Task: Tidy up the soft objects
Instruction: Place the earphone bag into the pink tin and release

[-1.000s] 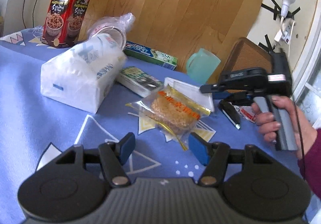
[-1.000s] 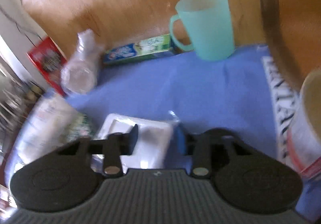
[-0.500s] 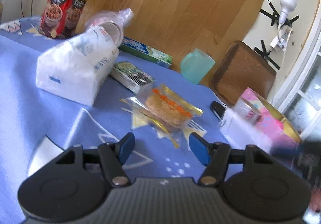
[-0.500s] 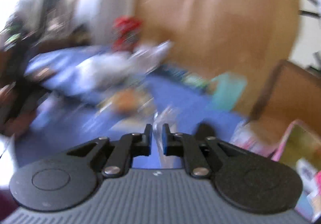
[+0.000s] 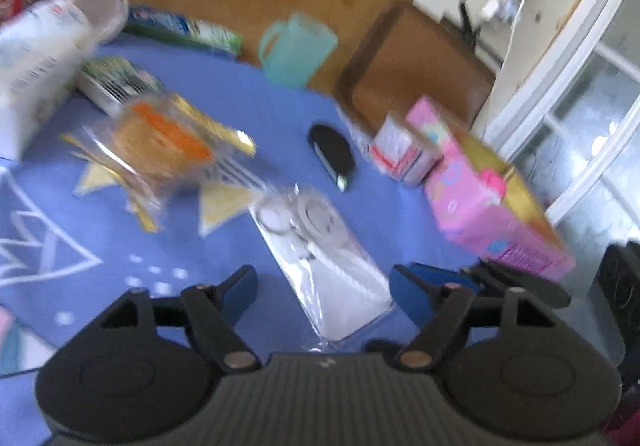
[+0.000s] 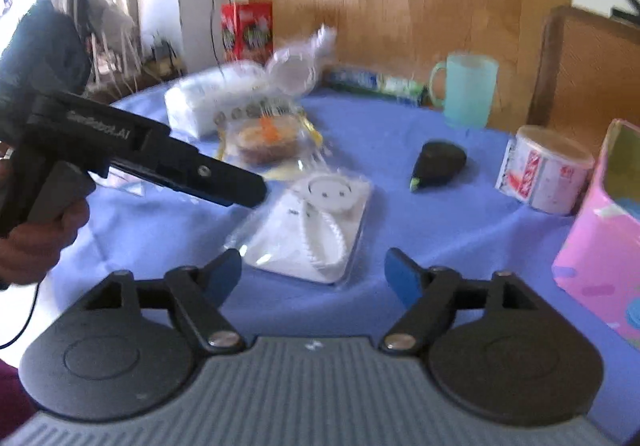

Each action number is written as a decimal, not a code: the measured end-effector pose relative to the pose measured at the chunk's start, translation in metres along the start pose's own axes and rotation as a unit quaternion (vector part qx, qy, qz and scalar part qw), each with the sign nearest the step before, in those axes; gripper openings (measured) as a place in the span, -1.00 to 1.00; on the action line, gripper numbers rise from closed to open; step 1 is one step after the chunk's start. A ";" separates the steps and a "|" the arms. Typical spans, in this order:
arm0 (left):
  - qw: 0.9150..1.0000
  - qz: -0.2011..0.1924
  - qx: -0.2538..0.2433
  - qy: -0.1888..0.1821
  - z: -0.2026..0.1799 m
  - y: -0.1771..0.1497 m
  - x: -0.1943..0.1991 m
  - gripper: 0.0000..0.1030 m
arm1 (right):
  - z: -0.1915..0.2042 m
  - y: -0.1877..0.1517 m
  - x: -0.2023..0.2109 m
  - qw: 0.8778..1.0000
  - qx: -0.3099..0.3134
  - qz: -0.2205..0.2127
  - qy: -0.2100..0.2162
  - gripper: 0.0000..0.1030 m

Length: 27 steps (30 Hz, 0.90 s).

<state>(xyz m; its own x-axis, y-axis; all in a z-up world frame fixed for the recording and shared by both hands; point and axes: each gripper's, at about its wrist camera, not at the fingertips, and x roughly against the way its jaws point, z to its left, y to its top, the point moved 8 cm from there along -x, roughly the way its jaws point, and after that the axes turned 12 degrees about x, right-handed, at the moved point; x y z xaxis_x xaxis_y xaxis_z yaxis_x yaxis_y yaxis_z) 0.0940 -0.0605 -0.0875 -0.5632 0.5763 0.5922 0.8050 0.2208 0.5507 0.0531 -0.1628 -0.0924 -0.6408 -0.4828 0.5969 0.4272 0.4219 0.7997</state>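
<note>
A clear bag with white items [image 5: 320,246] lies flat on the blue tablecloth [image 5: 120,246], just ahead of my open left gripper [image 5: 322,286]. In the right wrist view the same bag [image 6: 316,226] lies just beyond my open, empty right gripper [image 6: 314,272]. The left gripper [image 6: 244,194] also shows there from the side, its tip beside the bag's left edge. A snack packet with an orange label [image 5: 160,138] lies further left, also seen in the right wrist view [image 6: 266,134]. A white tissue pack [image 6: 212,94] sits behind it.
A pink box [image 5: 488,202], a white paper roll [image 6: 544,170] and a black object [image 5: 332,156] lie to the right. A teal mug [image 6: 466,90], a toothpaste box [image 6: 376,82], a red box [image 6: 248,30] and a brown tray [image 5: 416,74] stand at the back.
The right gripper was shut on the clear bag half a second ago; it is now open and the bag lies on the cloth. The left gripper swung right toward the bag.
</note>
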 end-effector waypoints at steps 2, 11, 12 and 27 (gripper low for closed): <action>0.999 -0.013 -0.026 0.013 -0.009 -0.002 -0.008 0.45 | 0.006 -0.001 -0.013 1.000 0.014 0.013 0.011 0.47; 0.998 -0.028 -0.059 0.020 -0.038 -0.006 0.007 0.25 | 0.019 -0.001 0.012 0.997 0.020 -0.051 -0.058 0.17; 0.997 -0.036 -0.072 0.020 -0.048 -0.003 0.008 0.25 | 0.017 0.002 0.018 0.995 0.020 -0.063 -0.070 0.16; 0.966 -0.036 -0.233 -0.103 -0.238 0.017 -0.076 0.36 | -0.107 -0.011 0.130 0.937 -0.039 -0.145 -0.315 0.16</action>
<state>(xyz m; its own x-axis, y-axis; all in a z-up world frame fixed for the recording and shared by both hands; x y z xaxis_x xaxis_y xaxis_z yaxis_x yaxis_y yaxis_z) 0.1063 -0.2880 0.0173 -0.5272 0.7274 0.4393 0.5661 -0.0850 0.8200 0.0333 -0.3122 -0.0168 -0.9761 -0.0088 0.2170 0.2063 0.2749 0.9391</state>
